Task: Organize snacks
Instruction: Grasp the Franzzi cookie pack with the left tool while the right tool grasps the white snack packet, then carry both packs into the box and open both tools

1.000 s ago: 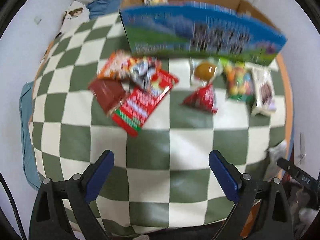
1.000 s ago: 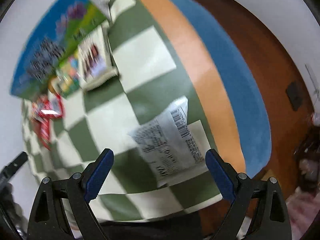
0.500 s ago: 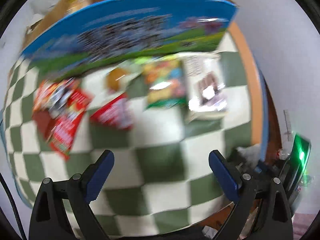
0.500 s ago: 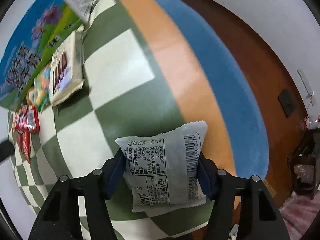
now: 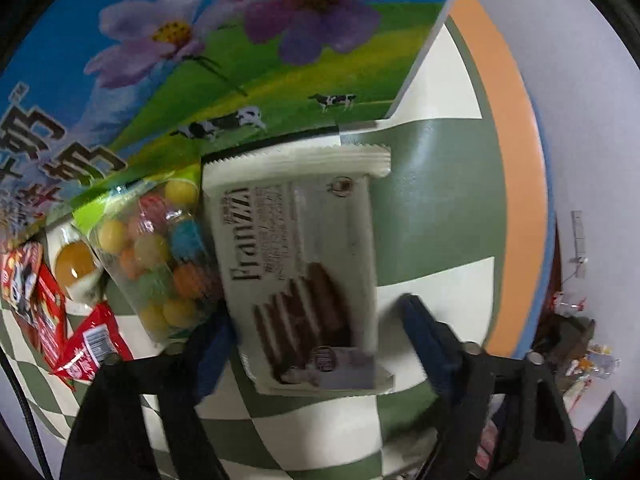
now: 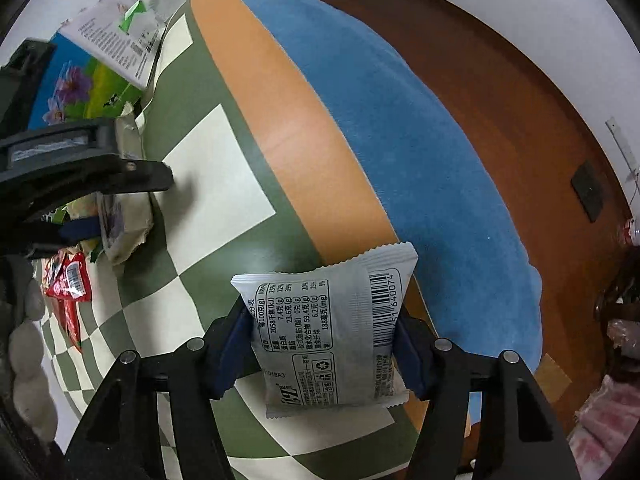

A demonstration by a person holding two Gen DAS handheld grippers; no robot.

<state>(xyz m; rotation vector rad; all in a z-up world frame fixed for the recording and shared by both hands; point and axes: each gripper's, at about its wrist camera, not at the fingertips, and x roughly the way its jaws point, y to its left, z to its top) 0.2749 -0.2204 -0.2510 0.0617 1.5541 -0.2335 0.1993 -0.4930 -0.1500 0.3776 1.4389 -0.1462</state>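
A white wafer pack [image 5: 296, 264] lies on the checked tablecloth [image 5: 432, 200], against the foot of a big flower-printed carton [image 5: 200, 60]. My left gripper [image 5: 318, 336] points down over the pack's near end with its jaws closing. The pack is between the blue pads; the right pad [image 5: 420, 328] still shows a gap. My right gripper [image 6: 324, 340] is shut on a grey snack packet [image 6: 332, 320] with a barcode, held near the table's orange rim [image 6: 304, 140]. In the right wrist view the left gripper [image 6: 100, 184] stands over the wafer pack [image 6: 128, 216].
Left of the wafer pack lie a clear bag of coloured candy balls [image 5: 160, 256], a jelly cup [image 5: 74, 268] and red packets [image 5: 92, 344]. A blue cloth [image 6: 400, 140] hangs under the rim. Beyond it is brown wood flooring [image 6: 520, 100].
My left gripper swept right along the snacks and came down over the wafer pack, its jaws narrowing. My right gripper closed on the grey packet that lay on the cloth.
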